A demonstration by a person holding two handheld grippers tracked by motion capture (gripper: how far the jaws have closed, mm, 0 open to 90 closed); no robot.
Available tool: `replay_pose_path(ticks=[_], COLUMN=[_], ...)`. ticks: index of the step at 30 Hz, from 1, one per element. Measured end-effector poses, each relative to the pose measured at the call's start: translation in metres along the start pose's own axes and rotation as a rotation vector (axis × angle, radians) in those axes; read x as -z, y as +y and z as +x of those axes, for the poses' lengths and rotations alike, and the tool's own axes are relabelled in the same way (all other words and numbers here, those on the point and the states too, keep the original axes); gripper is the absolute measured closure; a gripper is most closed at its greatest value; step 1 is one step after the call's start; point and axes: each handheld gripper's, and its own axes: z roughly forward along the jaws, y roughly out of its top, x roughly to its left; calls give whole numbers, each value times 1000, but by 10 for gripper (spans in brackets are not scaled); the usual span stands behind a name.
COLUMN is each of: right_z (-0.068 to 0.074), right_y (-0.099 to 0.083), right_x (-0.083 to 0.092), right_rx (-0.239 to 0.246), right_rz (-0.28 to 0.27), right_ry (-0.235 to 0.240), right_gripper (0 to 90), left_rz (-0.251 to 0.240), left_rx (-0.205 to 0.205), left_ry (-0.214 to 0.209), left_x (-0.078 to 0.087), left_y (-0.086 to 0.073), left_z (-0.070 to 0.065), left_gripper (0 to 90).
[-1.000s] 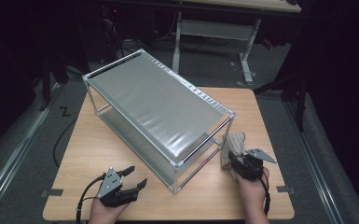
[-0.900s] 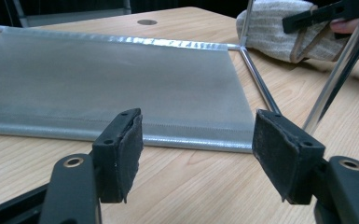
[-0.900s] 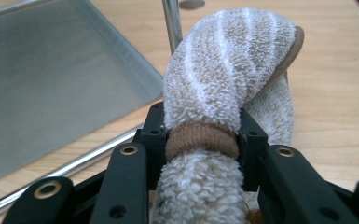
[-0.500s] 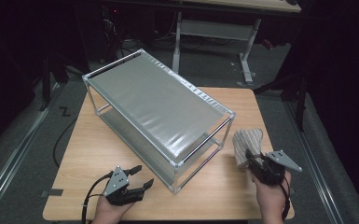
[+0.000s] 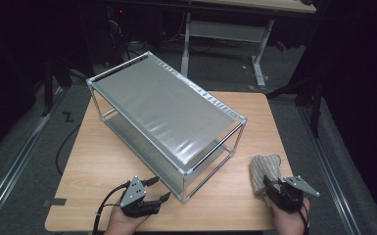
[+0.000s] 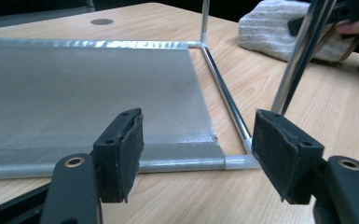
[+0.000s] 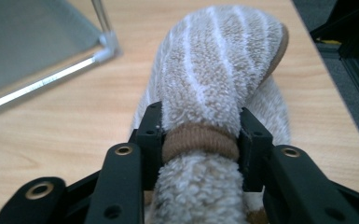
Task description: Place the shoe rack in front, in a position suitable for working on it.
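Grip: my right gripper [image 7: 200,140] is pinching the fuzzy striped slipper [image 7: 219,70] at its brown cuff, jaws just easing wider.
Left gripper [image 6: 198,154]: spread, idling beside the shoe rack [image 5: 176,112].
Tip: I'm keeping the pinch snug.

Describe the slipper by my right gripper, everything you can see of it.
The slipper is fuzzy fleece, beige with pale diagonal stripes, a tan sole edge showing at the toe and a tan ribbed band around its opening. It lies on the wooden table near the right front corner, toe pointing away, apart from the metal rack. The right gripper has it between its jaws at the band, pads touching both sides; those jaws have just been opening.
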Motion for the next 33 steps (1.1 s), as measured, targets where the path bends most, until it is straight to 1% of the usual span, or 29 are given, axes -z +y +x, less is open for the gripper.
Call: replay_pose_path(ticks=[1,2,5,7,9,11,14,16,17,19,20,22,23,24,26,27,28,30,31,32,33], right_z=[1,1,2,4,6,10,17,21,23,27,30,33,34,36,38,39,39,41,41,41,42], right_y=[-2,-3,-4,-2,1,4,8,12,13,14,15,16,16,16,16,15,15,15,15,14,14], right_x=[-3,-4,-5,-2,1,5,12,18,20,22,23,25,25,25,26,25,25,25,25,25,25], right_rx=[9,4,6,8,8,16,32,37,38,49,59,66,70,69,72,75,77,78,81,80,78], right_rz=[14,24,31,8,-17,-44,-93,-122,-131,-150,-159,-175,-181,-183,-180,-180,-176,-174,-172,-172,-171], right_ry=[3,4,2,-4,-15,-28,-47,-49,-49,-44,-45,-46,-43,-43,-35,-32,-27,-26,-15,-12,-12], right_gripper=[598,589,545,485,448,427,410,391,390,392,394,403,405,406,411,413,415,417,420,423,425], left_rz=[-1,0,-8,-14,-16,-21,-36,-43,-46,-52,-58,-67,-69,-70,-65,-60,-55,-44,-40,-43,-50], left_rx=[-1,-2,-4,-5,-2,3,24,22,27,21,17,4,3,0,-19,-25,-27,-38,-45,-46,-56], left_ry=[-2,-4,-10,-15,-20,-28,-41,-41,-41,-47,-51,-60,-63,-69,-67,-75,-78,-75,-76,-76,-74], left_x=[0,0,0,1,1,1,2,2,2,1,1,1,1,1,0,-1,-2,-5,-6,-7,-9], left_y=[0,0,1,1,2,2,4,5,5,5,6,9,11,12,15,16,17,20,22,24,26], left_z=[0,-1,-3,-5,-7,-9,-11,-13,-15,-19,-21,-25,-27,-29,-34,-36,-37,-40,-40,-42,-43], left_gripper=[342,342,347,358,364,383,418,448,459,486,511,572,597,612,637,651,659,667,672,671,668])
